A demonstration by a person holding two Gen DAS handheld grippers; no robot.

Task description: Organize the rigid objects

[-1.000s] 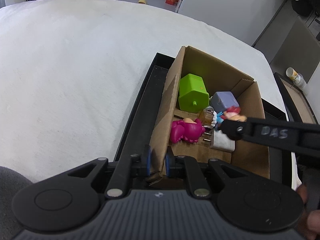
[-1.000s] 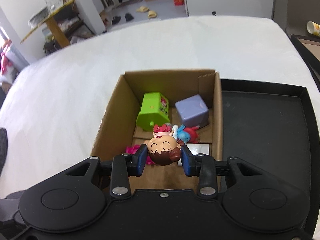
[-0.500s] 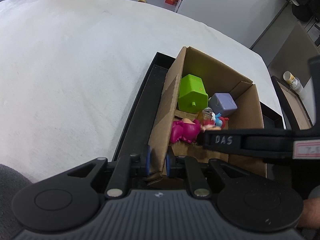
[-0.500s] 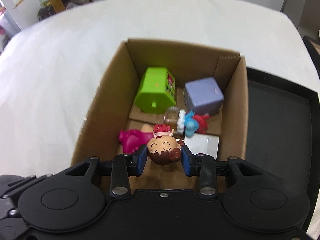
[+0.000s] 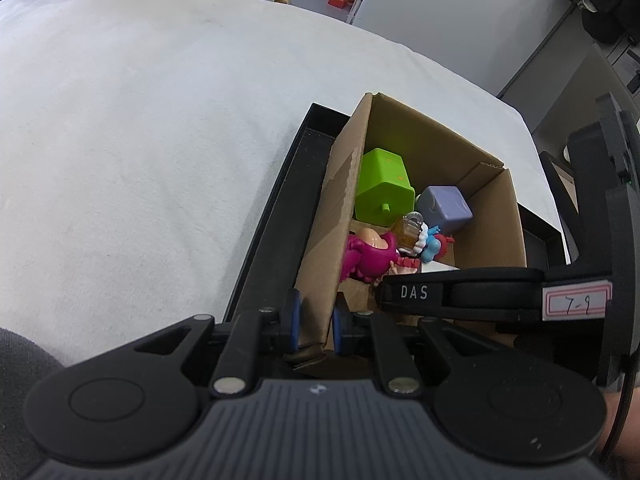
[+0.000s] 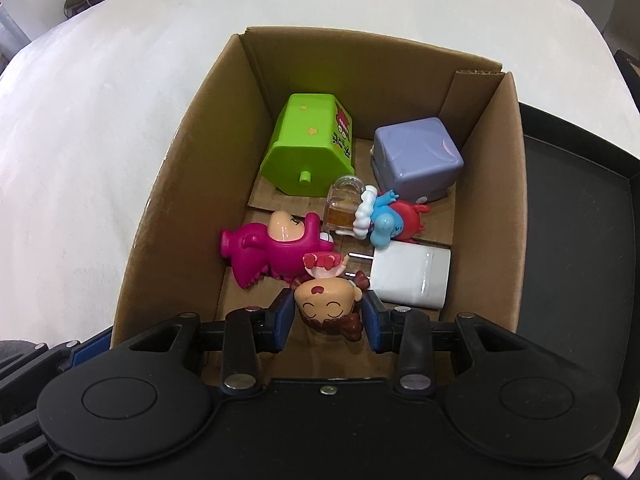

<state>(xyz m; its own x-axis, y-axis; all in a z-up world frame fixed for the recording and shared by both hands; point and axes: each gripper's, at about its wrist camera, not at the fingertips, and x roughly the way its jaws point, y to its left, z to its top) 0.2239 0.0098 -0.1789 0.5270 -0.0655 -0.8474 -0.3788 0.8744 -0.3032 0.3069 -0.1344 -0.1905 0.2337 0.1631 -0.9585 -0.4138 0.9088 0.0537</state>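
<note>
Leftmost, left gripper (image 5: 314, 322) pinches the near wall of the cardboard box (image 5: 496, 228), steadying it on the black tray (image 5: 276, 220). Right gripper (image 6: 327, 318) clamps the girl figurine (image 6: 328, 308) head-down, low inside the box, just above the pink dinosaur (image 6: 276, 250) and beside the white cup (image 6: 412, 278).

Risk: releasing here may tip her onto the dinosaur.

Left view shows the wall grip; right view shows the figurine, hidden from left.
</note>
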